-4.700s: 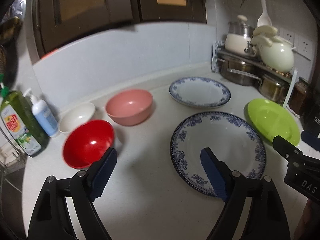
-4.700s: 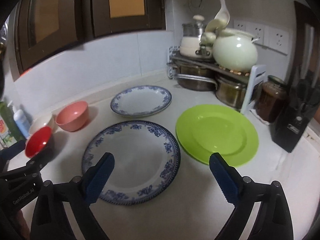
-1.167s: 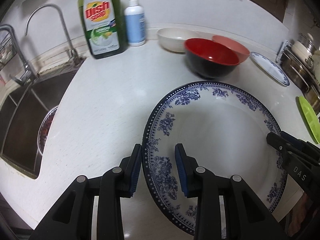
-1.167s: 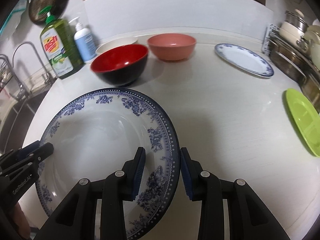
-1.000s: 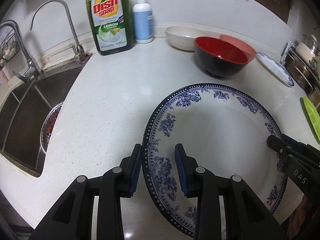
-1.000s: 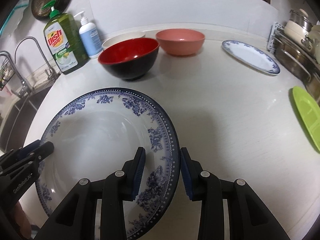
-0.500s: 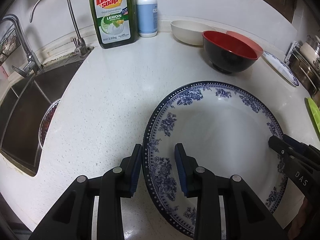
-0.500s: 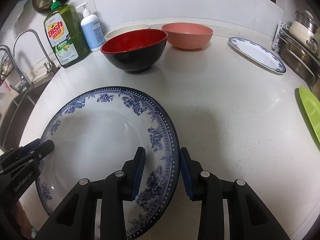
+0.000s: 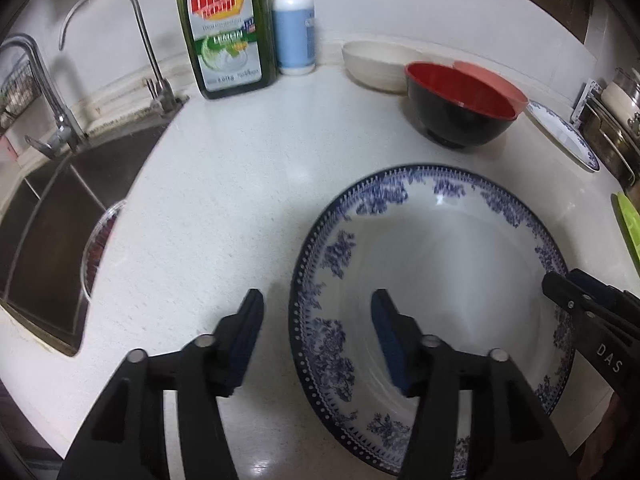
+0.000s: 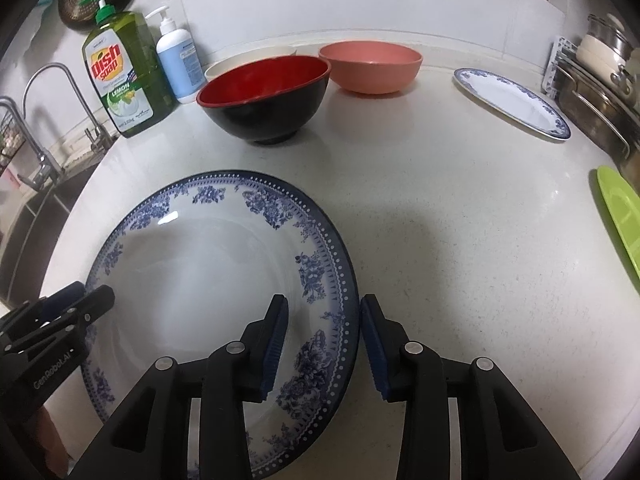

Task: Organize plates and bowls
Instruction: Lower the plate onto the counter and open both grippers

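Note:
A large blue-and-white floral plate lies on the white counter near its front edge. My left gripper is open, its jaws spread on either side of the plate's left rim. My right gripper straddles the plate's right rim with its jaws slightly apart, clear of the rim. A red-and-black bowl, a pink bowl and a cream bowl stand at the back. A smaller blue-and-white plate and a green plate lie to the right.
A green dish soap bottle and a blue pump bottle stand against the back wall. The sink with its faucet is at the left. Steel pots on a rack stand at the far right.
Both grippers carried the large plate leftward toward the sink and lowered it to the counter. Both have now opened off its rim, the left one wider.

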A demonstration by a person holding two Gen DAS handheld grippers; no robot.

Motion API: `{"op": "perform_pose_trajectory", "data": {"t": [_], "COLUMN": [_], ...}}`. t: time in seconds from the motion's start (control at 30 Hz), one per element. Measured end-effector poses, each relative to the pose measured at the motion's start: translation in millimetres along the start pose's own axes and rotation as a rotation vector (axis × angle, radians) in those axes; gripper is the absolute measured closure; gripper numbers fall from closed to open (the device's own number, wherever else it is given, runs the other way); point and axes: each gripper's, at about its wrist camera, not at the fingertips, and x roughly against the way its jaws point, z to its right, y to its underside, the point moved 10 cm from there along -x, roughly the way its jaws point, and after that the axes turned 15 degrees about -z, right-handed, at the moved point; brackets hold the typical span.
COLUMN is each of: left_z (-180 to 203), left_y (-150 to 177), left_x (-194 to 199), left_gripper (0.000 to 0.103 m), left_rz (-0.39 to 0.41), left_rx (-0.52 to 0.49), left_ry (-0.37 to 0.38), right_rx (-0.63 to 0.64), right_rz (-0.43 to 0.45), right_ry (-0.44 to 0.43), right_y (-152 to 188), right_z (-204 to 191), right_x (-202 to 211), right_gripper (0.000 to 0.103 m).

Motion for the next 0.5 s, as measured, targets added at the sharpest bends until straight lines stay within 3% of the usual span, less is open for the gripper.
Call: {"op": "perform_pose_trajectory", "data": {"t": [0.03, 0.1, 0.3, 0.5], "left_z": [0.0, 3.4, 32.2, 83.6], "left_y": [-2.0, -6.9, -27.1, -45.2], "left_x": [4.6, 15.3, 54.0, 85.1], "left_gripper": [0.044, 0.030, 0.018, 0.011], "left_rz": [0.014, 0.043, 0.135, 0.208], "left_rx": [-0.003, -0.022, -0.113, -0.214], "left_ry": [-0.011, -0.019, -0.001, 0.064], "right_rx": [-0.002, -0.007, -0.065, -0.169], "right_rz": [0.007, 0.039, 0.122, 0.206], "right_ry": [0.005, 0.004, 0.029, 0.095], "right_y": [-0.1, -1.3, -5.4, -8.3], "right_z": [0.9, 2.1, 20.3, 64.1], "right_x": [2.4, 12.8, 49.6, 94.0], "right_gripper": [0.058, 0.053, 0.038, 0.031]}}
